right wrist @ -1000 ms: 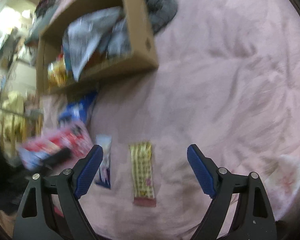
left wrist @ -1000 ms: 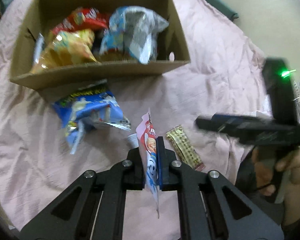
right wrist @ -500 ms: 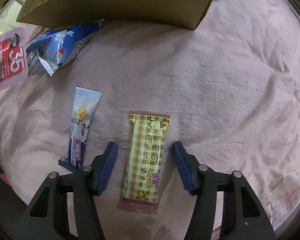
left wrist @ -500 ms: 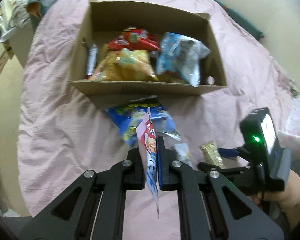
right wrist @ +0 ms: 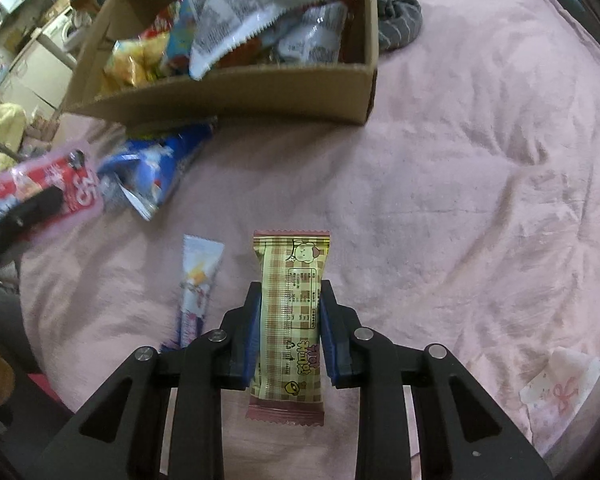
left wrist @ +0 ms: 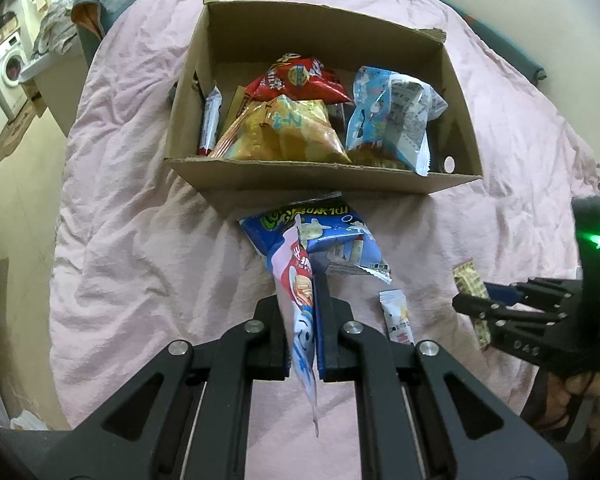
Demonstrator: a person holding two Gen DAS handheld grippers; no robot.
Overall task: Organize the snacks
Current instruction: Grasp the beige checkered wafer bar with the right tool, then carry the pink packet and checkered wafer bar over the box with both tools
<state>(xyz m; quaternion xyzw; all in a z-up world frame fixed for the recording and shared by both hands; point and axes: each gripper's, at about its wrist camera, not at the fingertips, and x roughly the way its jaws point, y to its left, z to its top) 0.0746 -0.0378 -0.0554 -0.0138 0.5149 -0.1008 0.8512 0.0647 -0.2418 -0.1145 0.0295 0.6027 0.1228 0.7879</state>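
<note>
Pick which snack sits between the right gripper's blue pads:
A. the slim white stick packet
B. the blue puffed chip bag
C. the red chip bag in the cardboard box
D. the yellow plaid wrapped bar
D: the yellow plaid wrapped bar lies lengthwise between the closing jaws of the right gripper.

Open blanket on both flanks, clutter in front of the box

The pink blanket (right wrist: 480, 200) lies bare to the right of the cardboard box (left wrist: 320, 178), and again along the box's left side, so a hand could pass there freely. Straight ahead of the box's near wall a blue snack bag (left wrist: 332, 236) lies right against it, with a small white sachet (left wrist: 398, 314) and a checked wafer bar (right wrist: 292, 320) further out, narrowing the middle way. Inside the box, a yellow chip bag (left wrist: 288, 134), red bag (left wrist: 296, 80) and pale blue bag (left wrist: 388, 116) fill the front; its back stretch shows bare floor. A grey cloth (right wrist: 400, 24) sits beside the box's far right corner.
</note>
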